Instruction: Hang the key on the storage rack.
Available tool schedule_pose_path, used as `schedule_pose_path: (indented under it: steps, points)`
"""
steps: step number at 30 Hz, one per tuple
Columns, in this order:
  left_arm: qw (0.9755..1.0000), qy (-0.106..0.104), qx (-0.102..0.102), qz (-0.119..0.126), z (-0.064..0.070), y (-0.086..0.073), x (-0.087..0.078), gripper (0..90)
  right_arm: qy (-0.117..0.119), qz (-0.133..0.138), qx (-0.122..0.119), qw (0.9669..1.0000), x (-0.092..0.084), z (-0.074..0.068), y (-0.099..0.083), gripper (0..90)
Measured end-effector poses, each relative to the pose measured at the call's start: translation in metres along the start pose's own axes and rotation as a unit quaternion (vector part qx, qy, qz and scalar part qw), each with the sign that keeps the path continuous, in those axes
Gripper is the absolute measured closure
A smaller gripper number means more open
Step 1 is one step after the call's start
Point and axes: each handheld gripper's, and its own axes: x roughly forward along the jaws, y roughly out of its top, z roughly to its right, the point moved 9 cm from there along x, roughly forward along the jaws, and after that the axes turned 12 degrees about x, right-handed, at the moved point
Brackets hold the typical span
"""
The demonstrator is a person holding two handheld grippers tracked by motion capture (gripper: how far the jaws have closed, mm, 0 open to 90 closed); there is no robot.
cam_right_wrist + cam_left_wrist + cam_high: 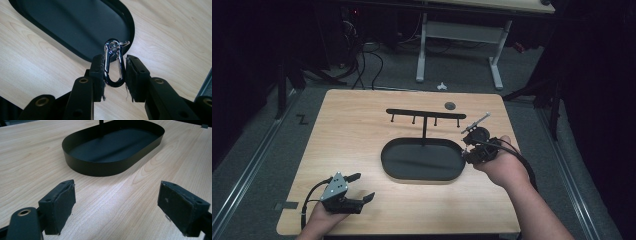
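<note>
Right gripper (115, 72) clamping a carabiner (114, 62); left gripper (116, 207) spread wide, gripping nothing

Left gripper is resting low over the table (362, 135) near its front edge; farther on, the right is holding the carabiner just beside the tray (422, 160) rim; the hook stand (425, 116) is rising from the tray's far side

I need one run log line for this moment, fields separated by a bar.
right claw: shut on carabiner, at tray right end | left claw: open, empty, low over table | hook stand: bare
</note>
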Motion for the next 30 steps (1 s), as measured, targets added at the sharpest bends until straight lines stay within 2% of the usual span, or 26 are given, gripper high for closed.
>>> schedule_pose_path:
  steps: [11, 16, 17, 19, 30]
  points:
    - [1.0000, -0.002, 0.002, -0.002, 0.001, 0.000, 0.000, 15.1, -0.002, 0.013, 0.010, 0.9999, -0.015, 0.006, 0.027, 68.7]
    - [1.0000, -0.002, 0.002, -0.003, 0.001, -0.001, 0.000, 15.0, -0.008, 0.020, 0.011, 0.9997, -0.022, 0.007, 0.038, 68.7]
    - [1.0000, -0.002, 0.002, -0.002, 0.001, -0.001, 0.000, 15.0, -0.010, 0.023, 0.005, 0.9997, -0.023, 0.008, 0.041, 68.7]
    - [1.0000, -0.002, 0.002, -0.002, 0.000, -0.001, 0.000, 15.1, -0.010, 0.024, 0.011, 0.9996, -0.025, 0.008, 0.045, 68.7]
    - [1.0000, -0.001, 0.000, 0.000, 0.000, -0.001, -0.001, 15.1, -0.016, 0.034, 0.003, 0.9993, -0.028, 0.004, 0.065, 68.7]
